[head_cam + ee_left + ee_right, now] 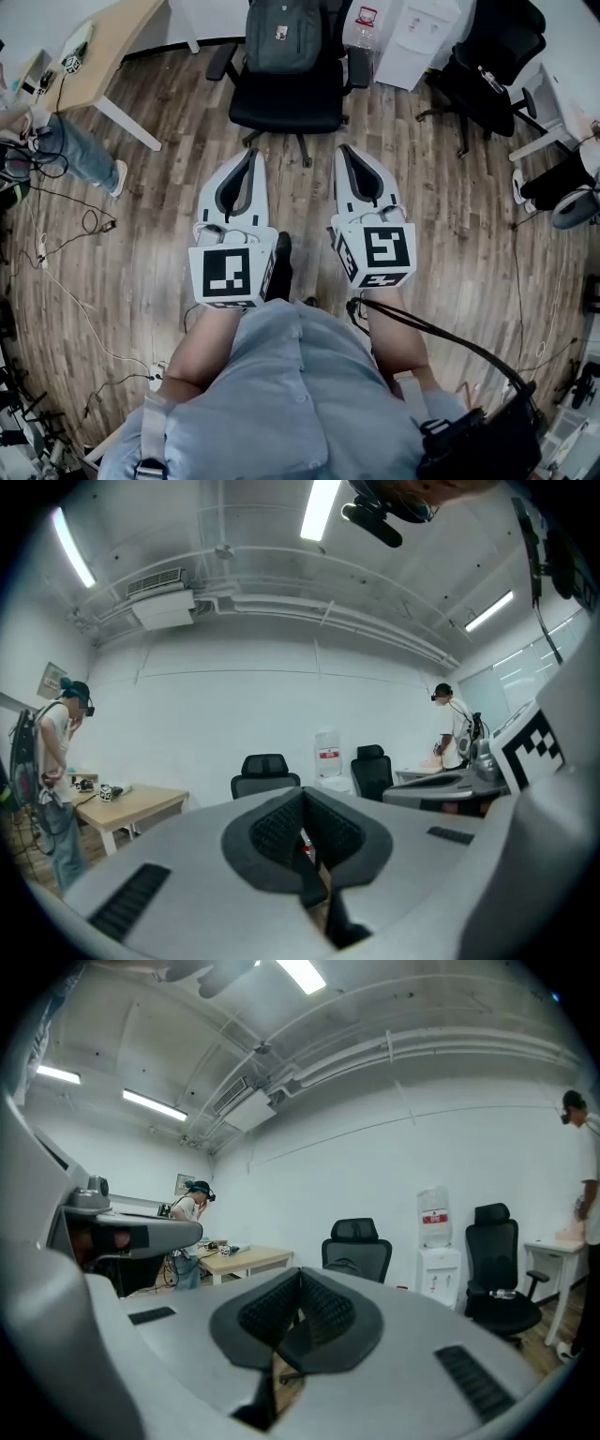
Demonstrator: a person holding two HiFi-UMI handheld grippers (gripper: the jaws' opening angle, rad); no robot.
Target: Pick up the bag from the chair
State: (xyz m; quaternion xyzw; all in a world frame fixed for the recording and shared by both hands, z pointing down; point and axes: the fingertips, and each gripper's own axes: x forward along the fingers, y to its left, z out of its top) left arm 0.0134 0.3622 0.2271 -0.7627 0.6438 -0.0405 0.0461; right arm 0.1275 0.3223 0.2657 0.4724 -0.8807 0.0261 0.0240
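A grey backpack (283,36) leans upright against the back of a black office chair (291,98) at the top middle of the head view. My left gripper (251,154) and right gripper (343,150) are held side by side over the wooden floor. Both point at the chair and stop short of its seat. Each has its jaws shut with nothing between them. The left gripper view shows the shut left gripper (300,797) with the chair (265,772) far beyond it. In the right gripper view the right gripper (300,1277) is shut too, and the chair (356,1247) stands ahead.
A wooden desk (103,47) stands at the back left with a person's leg (80,155) beside it. A white water dispenser (412,37) and a second black chair (487,66) are at the back right. Cables (56,272) trail over the floor at the left.
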